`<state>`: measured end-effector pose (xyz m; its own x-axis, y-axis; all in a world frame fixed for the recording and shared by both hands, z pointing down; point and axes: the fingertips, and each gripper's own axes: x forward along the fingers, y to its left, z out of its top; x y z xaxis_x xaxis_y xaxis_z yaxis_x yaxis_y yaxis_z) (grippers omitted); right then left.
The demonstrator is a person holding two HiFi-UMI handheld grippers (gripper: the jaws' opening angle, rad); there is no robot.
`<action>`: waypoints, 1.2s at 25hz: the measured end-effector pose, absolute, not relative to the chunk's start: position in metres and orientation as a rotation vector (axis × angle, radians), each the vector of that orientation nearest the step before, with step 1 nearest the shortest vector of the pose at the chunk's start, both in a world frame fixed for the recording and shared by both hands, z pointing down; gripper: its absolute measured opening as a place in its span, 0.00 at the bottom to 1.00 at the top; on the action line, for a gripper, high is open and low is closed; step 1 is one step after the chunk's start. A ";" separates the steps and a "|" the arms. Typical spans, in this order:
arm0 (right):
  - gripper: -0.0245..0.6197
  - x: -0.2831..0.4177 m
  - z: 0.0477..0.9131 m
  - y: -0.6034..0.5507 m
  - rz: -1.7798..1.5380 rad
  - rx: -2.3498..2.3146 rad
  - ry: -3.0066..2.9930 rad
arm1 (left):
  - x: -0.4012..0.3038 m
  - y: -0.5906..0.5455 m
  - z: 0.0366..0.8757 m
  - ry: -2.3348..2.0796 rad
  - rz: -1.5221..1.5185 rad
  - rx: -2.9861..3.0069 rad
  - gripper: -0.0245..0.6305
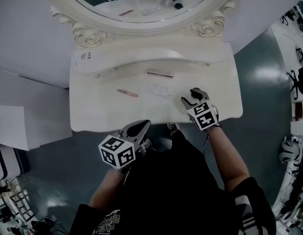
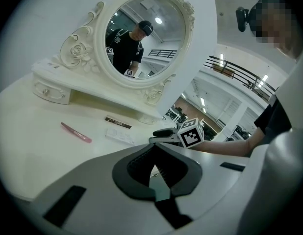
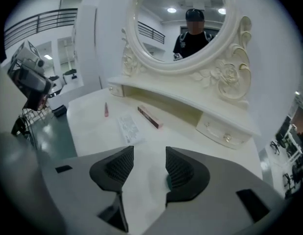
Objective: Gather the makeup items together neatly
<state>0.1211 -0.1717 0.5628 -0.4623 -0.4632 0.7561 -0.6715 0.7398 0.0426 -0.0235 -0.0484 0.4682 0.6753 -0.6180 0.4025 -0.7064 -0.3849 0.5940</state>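
Observation:
Three makeup items lie on the white vanity table [image 1: 92,112]: a pink stick [image 1: 128,93] on the left, a flat white packet [image 1: 159,89] in the middle, and a slim brown box [image 1: 160,73] behind it under the shelf. My right gripper [image 1: 190,97] rests over the table's right part, just right of the packet, open with only bare tabletop between its pads [image 3: 148,154]. The left gripper [image 1: 140,127] hovers at the table's front edge, short of the items, its jaws shut [image 2: 154,151] and empty. From the right gripper view, stick [image 3: 106,109], packet [image 3: 129,129] and box [image 3: 149,116] lie ahead.
A raised shelf [image 1: 151,58] with small drawers [image 3: 222,131] spans the back of the table, below an oval ornate mirror [image 1: 141,4]. A white wall stands behind it. Grey-green floor surrounds the table; equipment stands at the far right [image 1: 298,82].

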 end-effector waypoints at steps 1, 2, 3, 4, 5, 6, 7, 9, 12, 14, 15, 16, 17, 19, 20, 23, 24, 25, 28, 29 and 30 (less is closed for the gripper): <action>0.36 0.106 0.562 -0.171 0.321 0.797 -2.166 | -0.025 -0.047 0.469 -1.021 0.144 2.110 0.05; 0.37 0.091 0.564 -0.171 0.304 0.738 -2.180 | -0.027 -0.046 0.469 -1.028 0.143 2.105 0.05; 0.38 0.076 0.567 -0.171 0.282 0.678 -2.185 | -0.029 -0.045 0.469 -1.035 0.142 2.099 0.05; 0.39 0.064 0.571 -0.172 0.255 0.618 -2.183 | -0.031 -0.043 0.469 -1.043 0.141 2.094 0.05; 0.40 0.053 0.575 -0.173 0.225 0.558 -2.174 | -0.034 -0.042 0.470 -1.052 0.140 2.087 0.05; 0.40 0.043 0.580 -0.174 0.198 0.498 -2.161 | -0.036 -0.041 0.470 -1.062 0.138 2.080 0.05; 0.41 0.035 0.585 -0.174 0.173 0.440 -2.147 | -0.040 -0.039 0.470 -1.073 0.137 2.071 0.05; 0.42 0.024 0.595 -0.175 0.122 0.348 -2.115 | -0.047 -0.037 0.470 -1.099 0.133 2.052 0.05; 0.42 0.020 0.607 -0.181 0.072 0.280 -2.069 | -0.058 -0.032 0.473 -1.133 0.130 2.021 0.05; 0.42 0.020 0.613 -0.183 0.080 0.244 -2.048 | -0.063 -0.030 0.475 -1.148 0.127 2.005 0.05; 0.42 0.021 0.616 -0.183 0.091 0.226 -2.043 | -0.064 -0.029 0.476 -1.152 0.126 1.999 0.05; 0.42 0.022 0.617 -0.182 0.104 0.209 -2.041 | -0.065 -0.029 0.476 -1.155 0.124 1.996 0.05; 0.41 0.024 0.617 -0.182 0.110 0.192 -2.040 | -0.065 -0.029 0.476 -1.156 0.122 1.995 0.05; 0.40 0.029 0.615 -0.180 0.093 0.147 -2.041 | -0.064 -0.031 0.476 -1.155 0.116 1.997 0.05; 0.40 0.033 0.612 -0.180 0.079 0.118 -2.049 | -0.063 -0.032 0.475 -1.153 0.113 2.001 0.05; 0.39 0.049 0.600 -0.179 0.030 0.024 -2.091 | -0.058 -0.038 0.473 -1.146 0.109 2.015 0.05; 0.39 0.056 0.596 -0.179 0.013 -0.006 -2.099 | -0.056 -0.039 0.472 -1.142 0.108 2.017 0.05; 0.39 0.064 0.593 -0.178 -0.005 -0.036 -2.100 | -0.054 -0.039 0.473 -1.138 0.108 2.019 0.05; 0.39 0.080 0.590 -0.173 -0.044 -0.115 -2.074 | -0.048 -0.040 0.476 -1.129 0.107 2.016 0.05; 0.39 0.083 0.591 -0.172 -0.047 -0.130 -2.062 | -0.046 -0.040 0.477 -1.127 0.107 2.013 0.05; 0.39 0.085 0.593 -0.172 -0.047 -0.136 -2.052 | -0.045 -0.041 0.478 -1.125 0.106 2.010 0.05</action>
